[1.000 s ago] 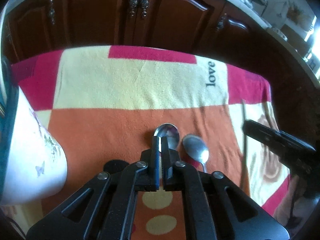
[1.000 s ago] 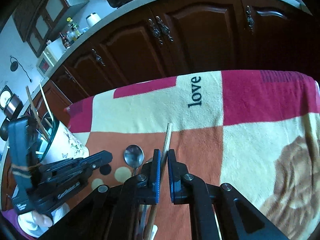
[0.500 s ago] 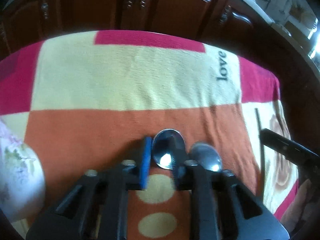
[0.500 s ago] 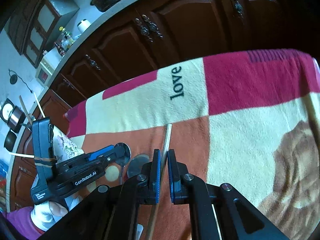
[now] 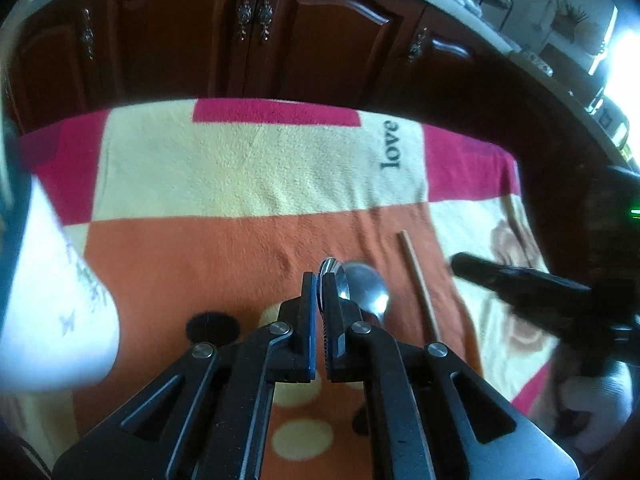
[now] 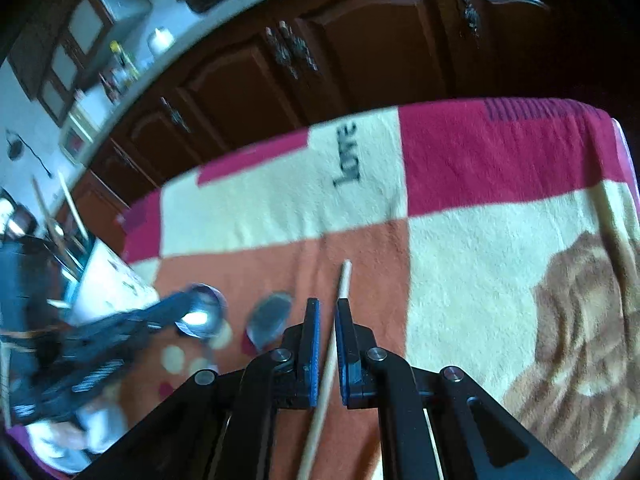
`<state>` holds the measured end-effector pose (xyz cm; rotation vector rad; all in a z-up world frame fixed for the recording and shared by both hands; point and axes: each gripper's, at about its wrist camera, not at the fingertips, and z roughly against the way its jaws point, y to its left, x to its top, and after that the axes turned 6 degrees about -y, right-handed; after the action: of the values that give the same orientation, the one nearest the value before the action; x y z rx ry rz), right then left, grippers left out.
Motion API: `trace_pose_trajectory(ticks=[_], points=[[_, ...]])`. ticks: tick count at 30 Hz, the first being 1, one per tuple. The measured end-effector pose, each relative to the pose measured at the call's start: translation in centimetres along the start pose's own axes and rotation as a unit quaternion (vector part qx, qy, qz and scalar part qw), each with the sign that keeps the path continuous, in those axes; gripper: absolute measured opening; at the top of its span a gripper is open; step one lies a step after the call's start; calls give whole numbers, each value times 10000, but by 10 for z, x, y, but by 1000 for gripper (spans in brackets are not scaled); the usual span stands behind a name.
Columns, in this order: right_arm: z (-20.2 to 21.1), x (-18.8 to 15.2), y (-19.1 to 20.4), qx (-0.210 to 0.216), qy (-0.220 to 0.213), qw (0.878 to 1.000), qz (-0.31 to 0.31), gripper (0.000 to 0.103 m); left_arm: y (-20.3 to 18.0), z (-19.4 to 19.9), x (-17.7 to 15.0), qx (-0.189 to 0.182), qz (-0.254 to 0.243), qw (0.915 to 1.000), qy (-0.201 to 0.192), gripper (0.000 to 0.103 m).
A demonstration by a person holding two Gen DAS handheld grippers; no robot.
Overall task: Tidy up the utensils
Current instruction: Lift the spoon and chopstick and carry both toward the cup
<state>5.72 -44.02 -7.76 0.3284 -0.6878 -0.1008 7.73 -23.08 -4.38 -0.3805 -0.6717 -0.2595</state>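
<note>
The left gripper (image 5: pixel 319 280) is pinched on a shiny metal spoon (image 5: pixel 329 269), whose bowl stands on edge between the blue-padded fingers, lifted over the orange patch of the fleecy blanket (image 5: pixel 224 184) that covers the bench. A second metal spoon (image 5: pixel 366 290) lies flat on the blanket just beside it, bowl up, smooth and rounded. Past that spoon lies a thin, straight wooden chopstick (image 5: pixel 418 284), pointing toward the bench's far edge.

From the right wrist view, the right gripper (image 6: pixel 328 320) straddles that chopstick (image 6: pixel 338 308); its fingers stand a little apart, with gaps on both sides of the stick, not clamping it.

A white ceramic holder (image 5: pixel 52 300) with a faint floral print and a teal inside stands at the bench's left edge, with pale sticks rising from it in the right wrist view. The blanket is a patchwork of cream, magenta and orange blocks with the word "love". Dark carved wooden cabinets (image 5: pixel 256 36) with ornate metal handles run behind the bench.
</note>
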Motion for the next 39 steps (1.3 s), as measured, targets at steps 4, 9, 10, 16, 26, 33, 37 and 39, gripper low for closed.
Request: trace_pose_trajectory(ticks=[4, 9, 10, 16, 26, 33, 37, 39], points=[[-28, -3, 9, -318, 351, 9985, 266, 9, -2, 20, -7, -31, -58, 10000, -71, 1], [-48, 0, 15, -532, 420, 9970, 379, 35, 1, 36, -14, 12, -83, 9999, -91, 1], [-49, 0, 17, -568, 422, 9965, 435, 34, 2, 39, -15, 28, -74, 9999, -100, 1], [-44, -3, 22, -847, 458, 9922, 797, 7, 4, 63, -18, -2, -5, 9998, -217, 1], [73, -1, 39, -72, -841, 9954, 450, 5, 16, 114, -12, 13, 56, 9982, -601, 1], [122, -6, 78, 151, -1323, 9892, 611, 5, 21, 147, -6, 64, 55, 9961, -884, 1], [145, -6, 94, 186, -1512, 9851, 793, 6, 26, 165, -5, 70, 52, 9946, -1035, 1], [152, -3, 102, 199, -1572, 9836, 858, 5, 29, 174, -3, 85, 86, 9939, -1097, 1]])
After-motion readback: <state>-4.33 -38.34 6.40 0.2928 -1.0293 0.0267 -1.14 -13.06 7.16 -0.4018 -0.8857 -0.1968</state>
